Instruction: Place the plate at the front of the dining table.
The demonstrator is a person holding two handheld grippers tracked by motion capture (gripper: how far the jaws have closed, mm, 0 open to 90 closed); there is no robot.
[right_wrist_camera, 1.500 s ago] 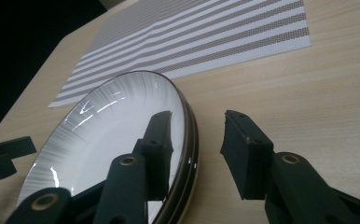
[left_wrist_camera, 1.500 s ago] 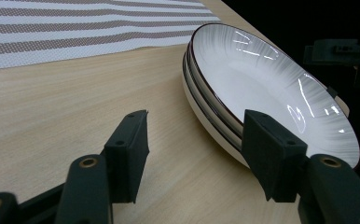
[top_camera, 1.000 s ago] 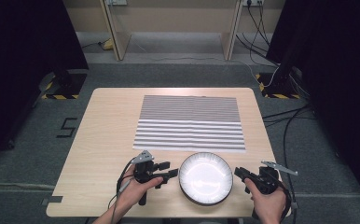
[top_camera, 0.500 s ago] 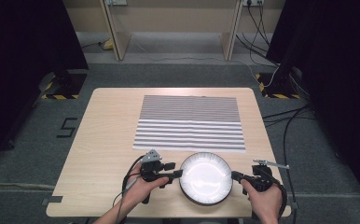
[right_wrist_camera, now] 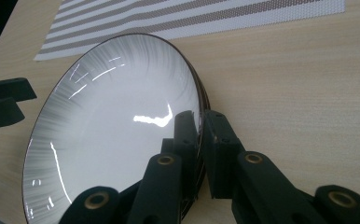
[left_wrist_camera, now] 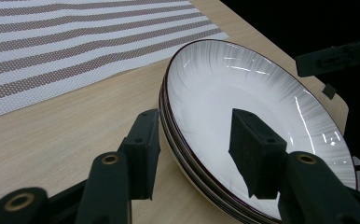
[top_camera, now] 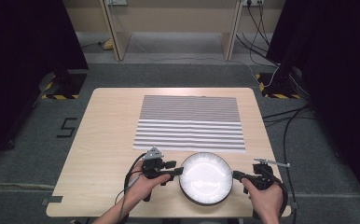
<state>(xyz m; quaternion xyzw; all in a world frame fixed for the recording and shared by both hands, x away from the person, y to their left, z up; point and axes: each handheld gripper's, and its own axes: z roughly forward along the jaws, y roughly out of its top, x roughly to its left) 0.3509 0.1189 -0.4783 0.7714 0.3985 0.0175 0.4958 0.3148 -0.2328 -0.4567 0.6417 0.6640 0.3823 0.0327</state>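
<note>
Your right gripper has its fingers clamped on the right rim of the round white plate with a thin dark rim, which sits at the near edge of the pale wooden bench, right of the middle. Your left gripper has just been closing; its fingers straddle the opposite rim, one outside and one over the bowl, not yet pressing.

The risk, as I judge it: lift now and the plate hangs from one thin pinch on glazed ceramic, so it may tilt, slip or chip. Seen along your left gripper, the rim looks layered, perhaps stacked plates; a lower one could drop.

The near edge is close, so don't pull back. Open room lies ahead, over the grey-and-white striped woven placemat.
</note>
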